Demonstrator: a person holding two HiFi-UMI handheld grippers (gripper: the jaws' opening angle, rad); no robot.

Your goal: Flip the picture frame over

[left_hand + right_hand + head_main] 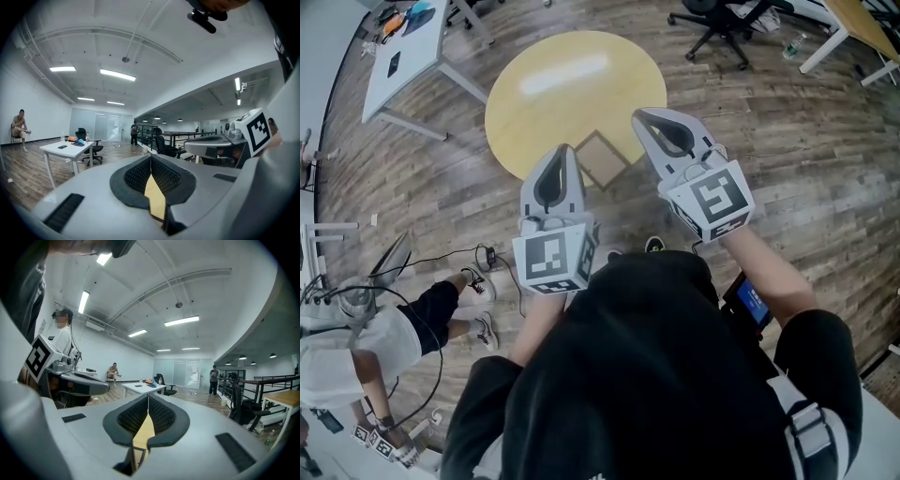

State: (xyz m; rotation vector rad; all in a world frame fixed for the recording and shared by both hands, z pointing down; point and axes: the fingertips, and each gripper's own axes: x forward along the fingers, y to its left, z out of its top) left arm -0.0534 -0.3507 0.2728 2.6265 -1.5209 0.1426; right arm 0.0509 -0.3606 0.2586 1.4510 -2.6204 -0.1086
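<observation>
Round yellow table (pixel 534 103) ahead and below, on wood floor. Held out above its near edge, side by side: left gripper (pixel 562 155) and right gripper (pixel 642 117), both pointing forward about level, forearms stretched out behind them. Bold black-and-white square markers on left cube (pixel 553 258) and right cube (pixel 712 202). Jaws of both pressed together, gripping nothing. Brown picture frame (pixel 602 159) flat at the table's near edge, seen between the grippers, turned cornerwise, one corner toward the person; roughly square, long axis unclear.
</observation>
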